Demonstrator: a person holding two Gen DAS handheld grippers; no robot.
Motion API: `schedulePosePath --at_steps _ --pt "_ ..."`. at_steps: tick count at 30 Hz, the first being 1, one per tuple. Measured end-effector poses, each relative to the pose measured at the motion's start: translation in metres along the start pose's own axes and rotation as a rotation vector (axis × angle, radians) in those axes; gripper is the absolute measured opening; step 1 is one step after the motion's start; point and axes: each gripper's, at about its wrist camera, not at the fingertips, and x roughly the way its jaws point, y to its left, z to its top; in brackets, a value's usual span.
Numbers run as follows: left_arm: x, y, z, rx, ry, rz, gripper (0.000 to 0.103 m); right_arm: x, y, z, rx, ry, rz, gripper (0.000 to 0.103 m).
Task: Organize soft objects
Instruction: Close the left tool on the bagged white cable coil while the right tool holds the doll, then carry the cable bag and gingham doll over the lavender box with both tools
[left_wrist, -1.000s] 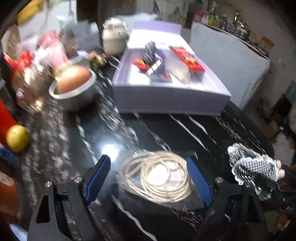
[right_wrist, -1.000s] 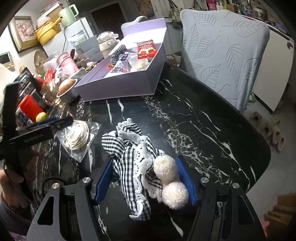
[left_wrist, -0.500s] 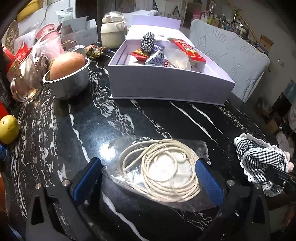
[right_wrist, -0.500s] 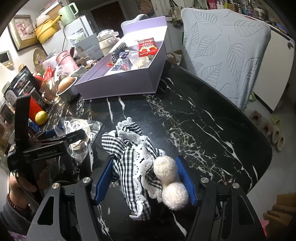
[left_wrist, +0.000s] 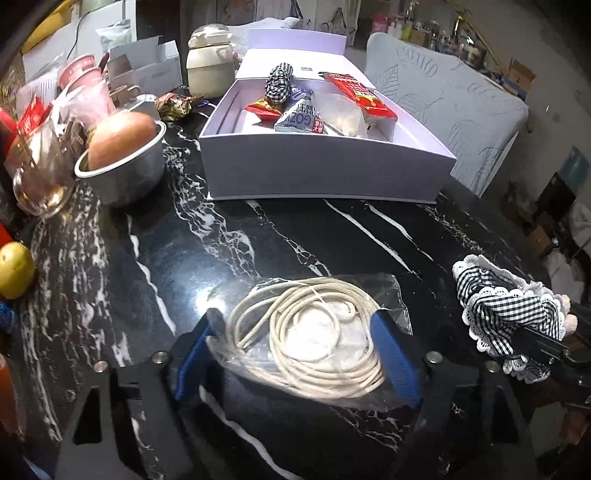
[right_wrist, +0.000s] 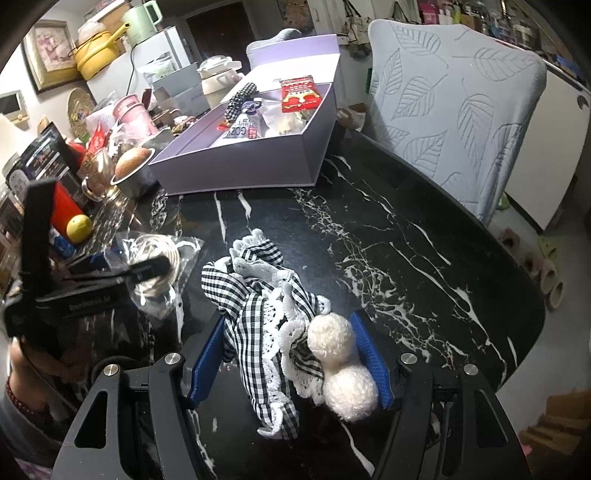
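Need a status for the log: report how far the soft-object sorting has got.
Done: a gingham piece and snack packets lie in the lavender box. In hand: left gripper on the bagged cord, right gripper on the gingham scrunchie. Left: boxing both.

Leaf-patterned chair (right_wrist: 458, 122) behind black marble table (right_wrist: 388, 236)

black marble table (left_wrist: 295, 236) bears lavender box (left_wrist: 325, 177); steel bowl (left_wrist: 125, 177)
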Motion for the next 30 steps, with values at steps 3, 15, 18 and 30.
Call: schedulePosePath --at_steps 3,15,18,30 --pt "-0.005 0.003 0.002 -0.003 -0.02 0.0 0.064 0.002 0.002 -0.002 -0.012 0.002 -0.006 0.068" --pt "-0.032 -0.004 -0.006 0.037 -0.062 -0.006 0.05 -0.006 0.009 -0.006 -0.02 -0.051 -0.033 0.05" --pt "-0.039 -0.004 -0.007 0.02 -0.061 -0.031 0.05 -0.012 0.014 -0.005 -0.031 -0.068 -0.025 0.044" --pt "-0.071 -0.004 0.002 0.017 -0.129 -0.042 0.05 -0.032 0.02 0.0 -0.01 -0.121 0.023 0.043"
